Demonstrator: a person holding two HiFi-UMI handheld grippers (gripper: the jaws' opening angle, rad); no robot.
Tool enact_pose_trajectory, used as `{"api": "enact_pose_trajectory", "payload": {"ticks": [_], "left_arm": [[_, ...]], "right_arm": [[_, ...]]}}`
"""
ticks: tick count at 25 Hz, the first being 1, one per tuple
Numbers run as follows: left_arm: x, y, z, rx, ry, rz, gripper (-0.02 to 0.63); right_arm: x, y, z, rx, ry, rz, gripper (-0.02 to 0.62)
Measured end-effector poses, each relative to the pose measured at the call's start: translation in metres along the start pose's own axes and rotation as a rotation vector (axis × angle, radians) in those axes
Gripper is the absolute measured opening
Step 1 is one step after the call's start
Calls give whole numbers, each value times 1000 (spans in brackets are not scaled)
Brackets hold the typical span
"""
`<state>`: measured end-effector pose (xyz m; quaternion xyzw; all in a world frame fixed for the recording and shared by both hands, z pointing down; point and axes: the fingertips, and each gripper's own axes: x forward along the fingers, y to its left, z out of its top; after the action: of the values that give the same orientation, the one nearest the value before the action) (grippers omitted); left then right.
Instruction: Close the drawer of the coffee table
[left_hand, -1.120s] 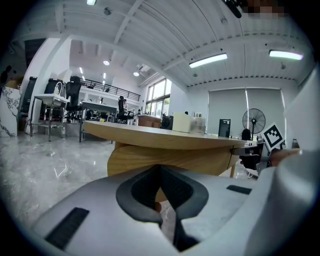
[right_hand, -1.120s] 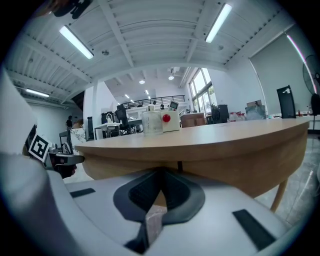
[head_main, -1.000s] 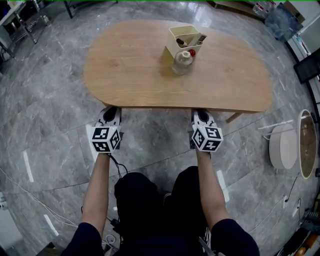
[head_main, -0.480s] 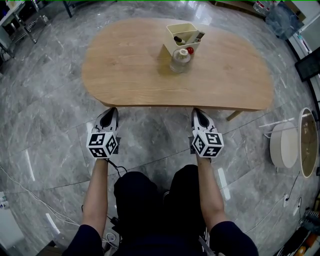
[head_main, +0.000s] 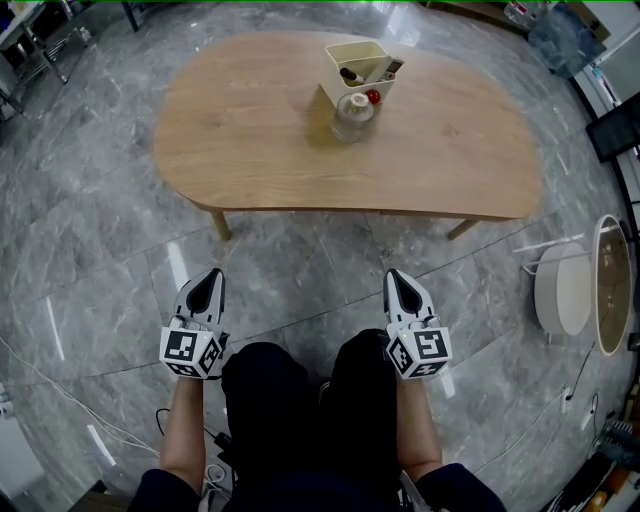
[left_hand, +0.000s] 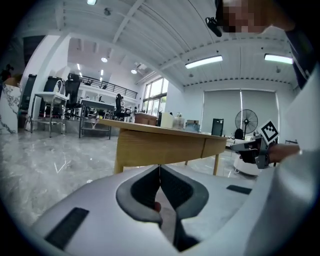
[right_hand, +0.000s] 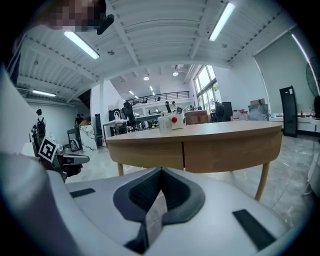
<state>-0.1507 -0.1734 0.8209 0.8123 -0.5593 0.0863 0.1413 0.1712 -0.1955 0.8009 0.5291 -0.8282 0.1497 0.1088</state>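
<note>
The left tongs (head_main: 210, 280) and right tongs (head_main: 398, 282), both pinched shut on nothing, have drawn back from the table (head_main: 250, 130), whose drawer (right_hand: 150, 155) ahead of them now looks flush, so closing seems done.

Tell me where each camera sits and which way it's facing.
Head view: on the person's head, looking steeply down at the coffee table; shows arms, legs, left gripper and right gripper.
Left gripper view: low on the left gripper, facing the table's edge; shows its own shut jaws.
Right gripper view: low on the right gripper, facing the table's front; shows its own shut jaws.
Shared: both gripper views catch the table and the other gripper.
</note>
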Motion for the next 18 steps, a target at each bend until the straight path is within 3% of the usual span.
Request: {"api": "enact_pose_trajectory", "payload": {"ticks": [6,11,18], "left_arm": [[-33,8,2,-13,-3,43,26],[-58,11,14,-83,22,84,26],[-92,-15,79,-126,108,41,26]], "right_arm": [[-25,-1,-10,27,25,-3,26],[-39,7,3,61,70,-20,26],[-64,30,55,79,200,-43,26]]}}
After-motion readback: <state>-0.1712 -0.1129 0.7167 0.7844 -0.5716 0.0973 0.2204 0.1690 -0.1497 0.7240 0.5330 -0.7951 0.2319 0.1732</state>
